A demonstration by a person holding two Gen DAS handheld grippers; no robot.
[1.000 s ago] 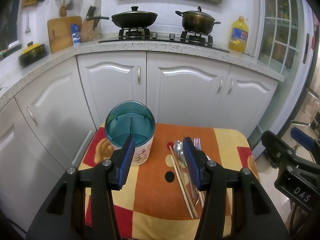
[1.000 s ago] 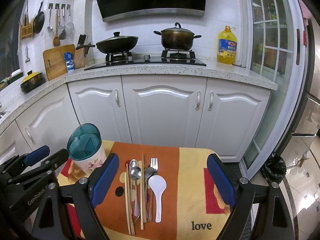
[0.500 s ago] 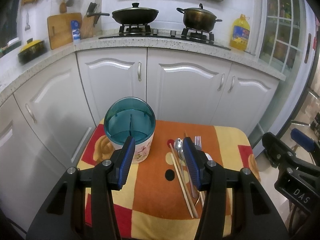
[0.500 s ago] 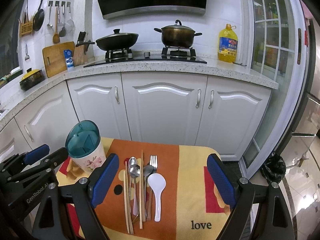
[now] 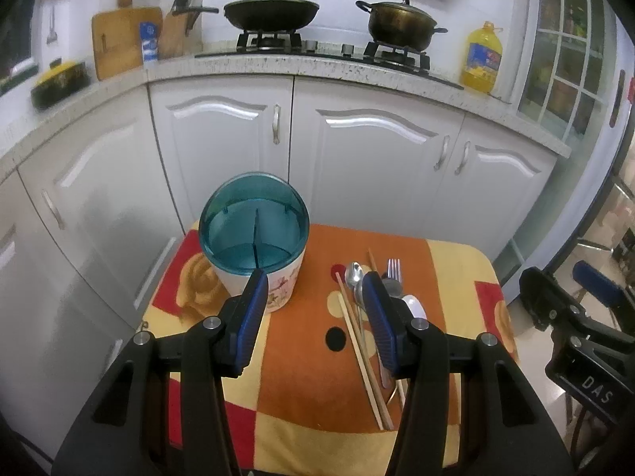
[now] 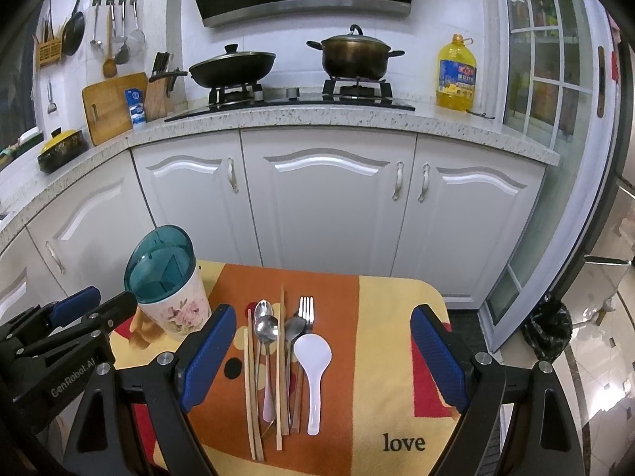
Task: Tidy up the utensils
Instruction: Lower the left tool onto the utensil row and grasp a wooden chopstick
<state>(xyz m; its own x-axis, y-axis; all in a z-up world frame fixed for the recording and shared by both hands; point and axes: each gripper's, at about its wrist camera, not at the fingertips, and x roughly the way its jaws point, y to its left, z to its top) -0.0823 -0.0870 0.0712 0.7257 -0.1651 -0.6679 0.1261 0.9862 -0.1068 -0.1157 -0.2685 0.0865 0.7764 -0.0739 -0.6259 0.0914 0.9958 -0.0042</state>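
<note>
A floral utensil holder with a teal divided top (image 5: 254, 238) (image 6: 166, 285) stands at the table's left rear. Right of it lie chopsticks (image 6: 250, 388), metal spoons (image 6: 266, 327), a fork (image 6: 306, 309) and a white plastic spoon (image 6: 312, 361), side by side on the cloth. My left gripper (image 5: 315, 297) hovers open just in front of the holder, nothing between its fingers. My right gripper (image 6: 323, 337) is wide open above the near ends of the utensils, also empty. In the left wrist view its right finger hides part of the spoons.
The small table wears an orange, yellow and red cloth (image 6: 381, 357) printed "love". White cabinets (image 6: 325, 206) stand close behind it, with a stove, pots and an oil bottle (image 6: 456, 73) on the counter. A glass door (image 6: 555, 119) and black bag (image 6: 549, 333) are at the right.
Both wrist views have risen and drawn slightly nearer the table; the holder sits a little higher in the left wrist view. Nothing on the table moved and both grippers stayed open.
</note>
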